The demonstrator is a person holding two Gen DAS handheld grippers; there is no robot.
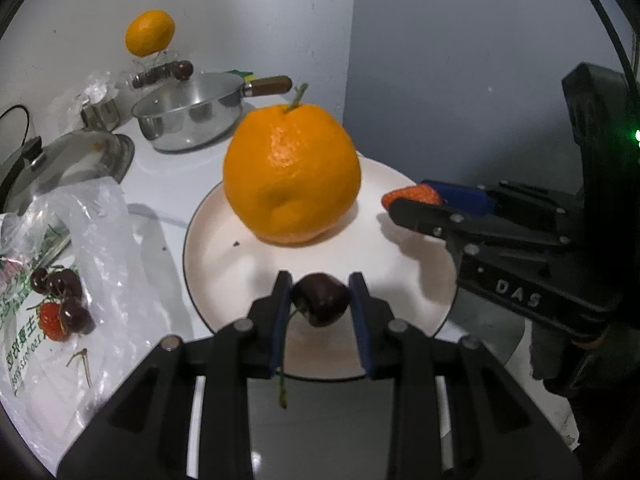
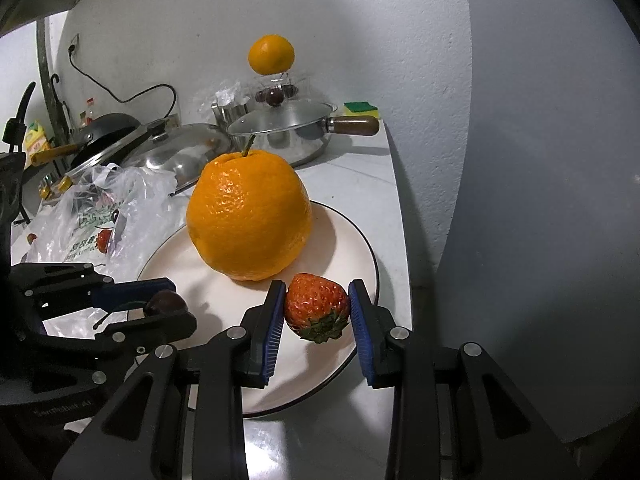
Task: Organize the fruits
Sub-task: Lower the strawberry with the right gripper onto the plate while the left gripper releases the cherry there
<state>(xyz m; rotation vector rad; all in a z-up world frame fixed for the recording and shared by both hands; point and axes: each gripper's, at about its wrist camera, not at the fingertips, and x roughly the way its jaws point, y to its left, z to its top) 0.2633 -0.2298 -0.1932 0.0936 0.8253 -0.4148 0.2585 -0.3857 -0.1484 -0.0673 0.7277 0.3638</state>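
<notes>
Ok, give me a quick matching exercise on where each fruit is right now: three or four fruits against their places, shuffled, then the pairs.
Fruits:
1. big orange
2. dark cherry
3. strawberry
4. small orange

Places:
A. shut in the right hand-held gripper
B. perched high on a clear stand at the back, by the wall
C. standing on the white plate
D. shut in the left hand-held gripper

Pairs: 1-C, 2-D, 3-A, 4-B
</notes>
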